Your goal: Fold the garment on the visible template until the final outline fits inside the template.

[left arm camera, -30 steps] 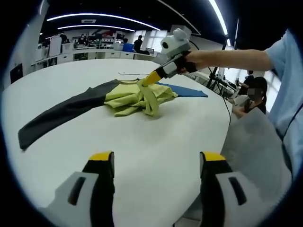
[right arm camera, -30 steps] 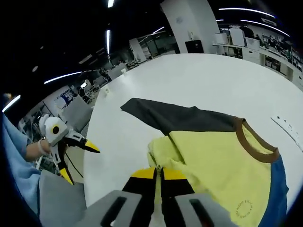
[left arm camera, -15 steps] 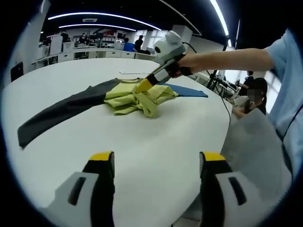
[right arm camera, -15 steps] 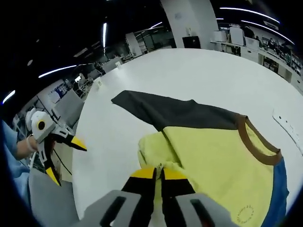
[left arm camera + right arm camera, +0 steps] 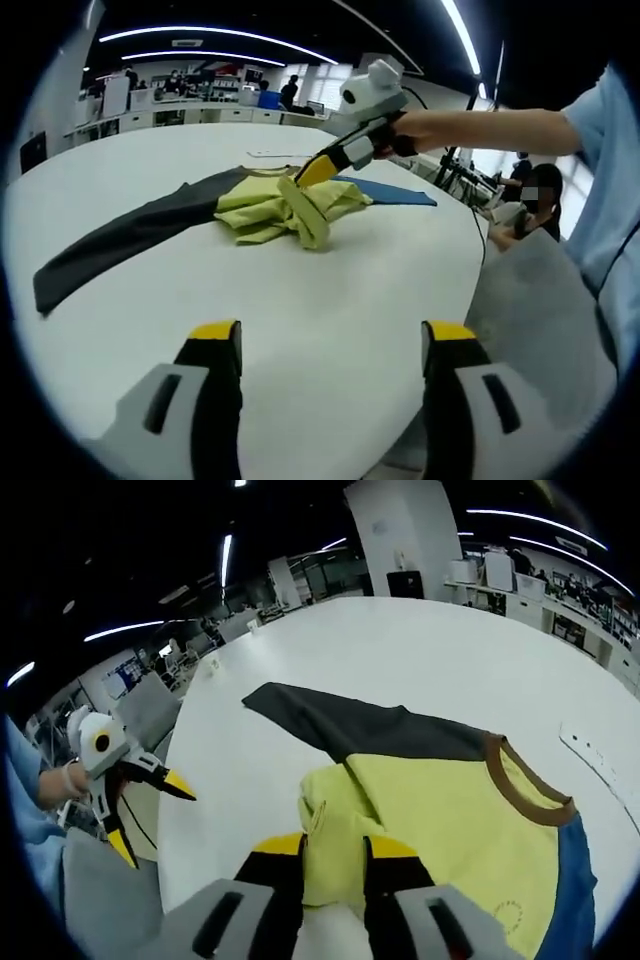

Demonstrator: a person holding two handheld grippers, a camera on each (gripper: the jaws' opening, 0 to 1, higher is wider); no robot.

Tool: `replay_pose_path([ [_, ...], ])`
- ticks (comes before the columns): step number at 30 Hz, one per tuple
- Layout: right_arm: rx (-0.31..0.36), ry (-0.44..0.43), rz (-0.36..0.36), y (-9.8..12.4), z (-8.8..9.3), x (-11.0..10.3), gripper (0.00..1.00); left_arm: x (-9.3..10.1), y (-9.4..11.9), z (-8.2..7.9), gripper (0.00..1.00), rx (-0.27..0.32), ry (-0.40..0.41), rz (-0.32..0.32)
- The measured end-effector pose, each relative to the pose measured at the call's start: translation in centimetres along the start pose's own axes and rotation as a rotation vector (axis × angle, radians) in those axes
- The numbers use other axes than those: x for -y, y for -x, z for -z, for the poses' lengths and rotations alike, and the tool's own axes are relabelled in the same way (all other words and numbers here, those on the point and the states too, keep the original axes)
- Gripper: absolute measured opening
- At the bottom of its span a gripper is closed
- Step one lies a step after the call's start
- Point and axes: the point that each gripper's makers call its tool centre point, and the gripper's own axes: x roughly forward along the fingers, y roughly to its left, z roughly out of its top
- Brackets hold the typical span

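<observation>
From the left gripper view I look across a broad, smooth white table (image 5: pixel 330 300) with a rounded edge. My left gripper (image 5: pixel 328 345) hangs over bare tabletop with its yellow-tipped black jaws spread wide and nothing between them. Well beyond it lies the shirt (image 5: pixel 265 205): soft, wrinkled yellow cloth bunched into a heap, with a long dark grey sleeve (image 5: pixel 120 240) stretched flat toward the near left and a flat blue sleeve (image 5: pixel 395 193) reaching out to the right. The right gripper (image 5: pixel 318 172) comes in from the right, held in a hand (image 5: pixel 415 130) at the end of a bare forearm with a light blue sleeve (image 5: pixel 610 200) behind it. Its yellow tips sit just above the heap.

In the right gripper view the right gripper (image 5: pixel 333 852) has its jaws parted, with a raised fold of yellow cloth standing in the gap; I cannot tell whether the pads touch it. The shirt (image 5: pixel 450 820) spreads ahead, its brown ribbed collar (image 5: pixel 525 790) curving on the right, the grey sleeve (image 5: pixel 340 720) pointing far left, a strip of blue along the right side. The left gripper (image 5: pixel 150 810) shows at the left past the table edge (image 5: pixel 190 780), jaws apart.

Behind are desks, a white pillar (image 5: pixel 400 530) and long ceiling light strips (image 5: pixel 200 35).
</observation>
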Motion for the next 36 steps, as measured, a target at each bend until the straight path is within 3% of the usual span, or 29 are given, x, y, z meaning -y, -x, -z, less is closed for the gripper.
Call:
replay_pose_path([
  [5,0.048,-0.057,0.009,1.0,0.5,-0.1,0.19,0.3,-0.2,0.0,0.70,-0.001,-0.002,0.006],
  [8,0.052,-0.099,0.015,1.5,1.7,-0.2,0.19,0.4,-0.3,0.0,0.70,-0.002,-0.005,0.009],
  [15,0.087,-0.266,0.015,1.5,4.2,-0.6,0.18,0.6,-0.4,0.1,0.70,-0.006,-0.006,0.017],
  [19,0.148,-0.397,0.028,1.3,4.5,-0.5,0.18,0.7,-0.5,0.1,0.70,-0.006,-0.008,0.019],
  [22,0.157,-0.444,0.016,0.9,5.1,-0.8,0.17,0.7,-0.5,0.2,0.70,-0.009,-0.006,0.020],
  [26,0.146,-0.433,0.026,0.5,5.8,-1.3,0.18,0.8,-0.5,0.3,0.70,-0.010,-0.005,0.021],
  [31,0.243,-0.591,0.006,0.1,5.0,-1.0,0.18,0.9,-0.4,0.5,0.70,-0.015,-0.003,0.020],
  [36,0.237,-0.639,0.007,-0.8,5.8,-0.9,0.18,0.7,-0.3,0.5,0.70,-0.017,-0.003,0.019],
])
